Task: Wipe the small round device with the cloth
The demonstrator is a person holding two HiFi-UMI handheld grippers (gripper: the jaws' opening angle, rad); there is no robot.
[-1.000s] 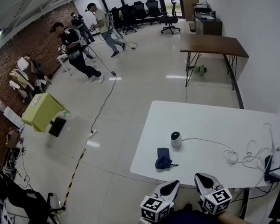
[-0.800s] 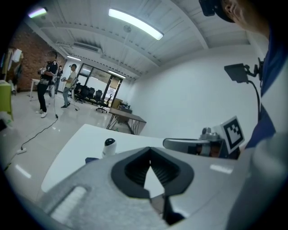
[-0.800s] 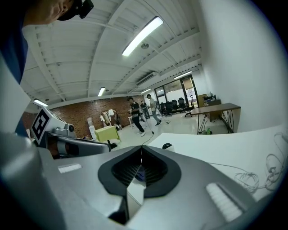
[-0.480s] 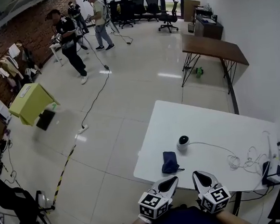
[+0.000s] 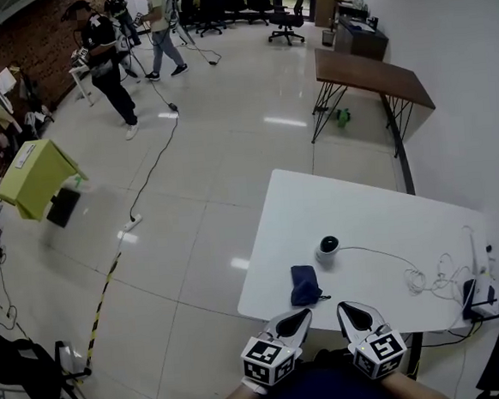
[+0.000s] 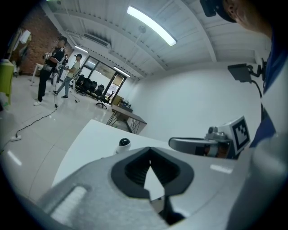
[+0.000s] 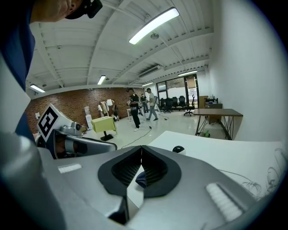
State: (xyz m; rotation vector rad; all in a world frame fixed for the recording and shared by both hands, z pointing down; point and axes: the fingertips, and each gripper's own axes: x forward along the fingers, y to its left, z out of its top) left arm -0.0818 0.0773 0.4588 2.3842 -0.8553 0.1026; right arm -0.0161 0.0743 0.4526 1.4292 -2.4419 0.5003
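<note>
The device [image 5: 328, 247] is sitting on the table [image 5: 380, 218], the cloth [image 5: 304, 285] lying crumpled near it. The left gripper [image 5: 303, 314] and right gripper [image 5: 344, 307] are hovering at the near edge, fingers pressed together, gripping nothing.

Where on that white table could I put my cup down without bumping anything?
The far half of the white table, beyond the small round device, is bare. So is the patch right of the cloth, toward the near edge. The right end is crowded: tangled cords and a white box.
</note>
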